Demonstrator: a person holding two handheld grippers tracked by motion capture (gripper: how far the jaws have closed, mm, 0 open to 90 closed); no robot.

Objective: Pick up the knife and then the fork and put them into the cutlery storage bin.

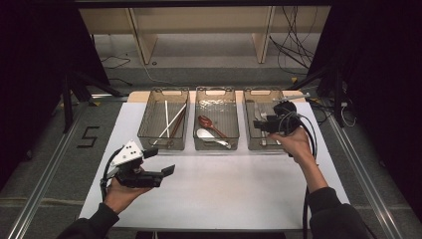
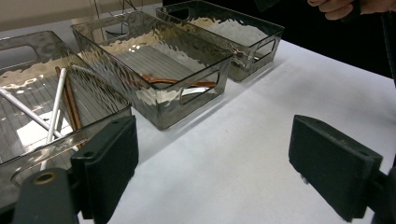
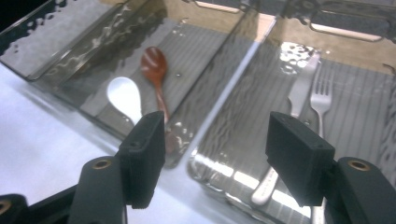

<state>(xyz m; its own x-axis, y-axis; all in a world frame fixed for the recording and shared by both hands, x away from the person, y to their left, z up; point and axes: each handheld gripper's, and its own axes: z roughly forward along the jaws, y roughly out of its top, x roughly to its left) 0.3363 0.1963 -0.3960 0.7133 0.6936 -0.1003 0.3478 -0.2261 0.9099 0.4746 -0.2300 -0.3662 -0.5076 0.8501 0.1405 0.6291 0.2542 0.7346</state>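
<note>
Right hand-held gripper jaws apart, empty | fork in right gripper view | left hand-held gripper apart, over table

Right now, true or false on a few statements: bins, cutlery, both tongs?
1. Three clear bins stand in a row on the white table. True.
2. The middle bin holds forks. False: it holds a red-brown spoon and a white spoon.
3. The right tongs stand open with nothing between them. True.
4. The left tongs grip a chopstick. False: they are open and empty above the table.
5. A fork lies in the right bin. True.
</note>
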